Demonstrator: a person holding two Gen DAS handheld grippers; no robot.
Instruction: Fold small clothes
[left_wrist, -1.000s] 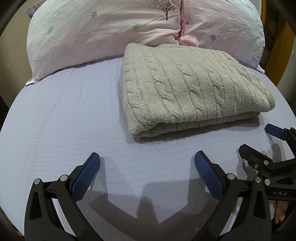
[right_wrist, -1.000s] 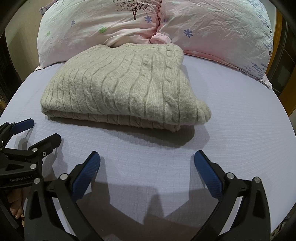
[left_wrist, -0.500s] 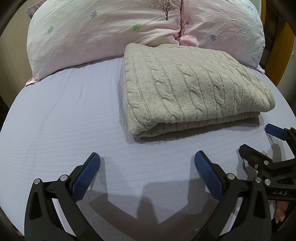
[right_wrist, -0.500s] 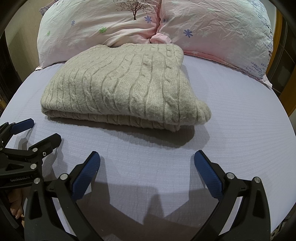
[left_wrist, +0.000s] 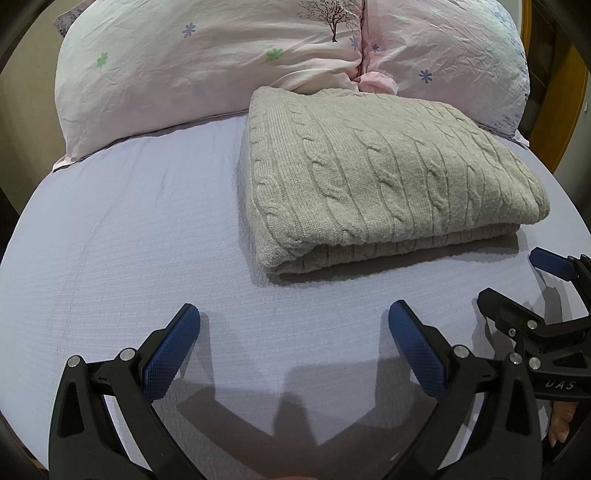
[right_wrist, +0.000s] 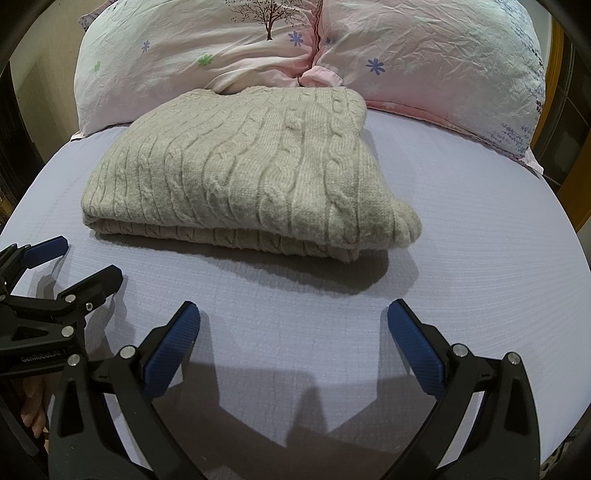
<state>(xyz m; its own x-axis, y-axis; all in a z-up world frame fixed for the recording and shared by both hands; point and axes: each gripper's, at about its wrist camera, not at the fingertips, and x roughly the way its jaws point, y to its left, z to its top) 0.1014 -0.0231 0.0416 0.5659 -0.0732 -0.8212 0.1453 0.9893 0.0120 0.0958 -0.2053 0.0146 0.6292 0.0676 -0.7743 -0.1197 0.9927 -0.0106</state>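
Observation:
A beige cable-knit sweater lies folded in a flat rectangle on the lavender bed sheet, its far edge against the pillows. It also shows in the right wrist view. My left gripper is open and empty, over bare sheet in front of the sweater's near left corner. My right gripper is open and empty, over bare sheet in front of the sweater's near right corner. Each gripper shows at the edge of the other's view, the right one and the left one, both open.
Two pink flowered pillows lie along the head of the bed behind the sweater. A wooden frame stands at the right edge. Bare sheet stretches to both sides of the sweater.

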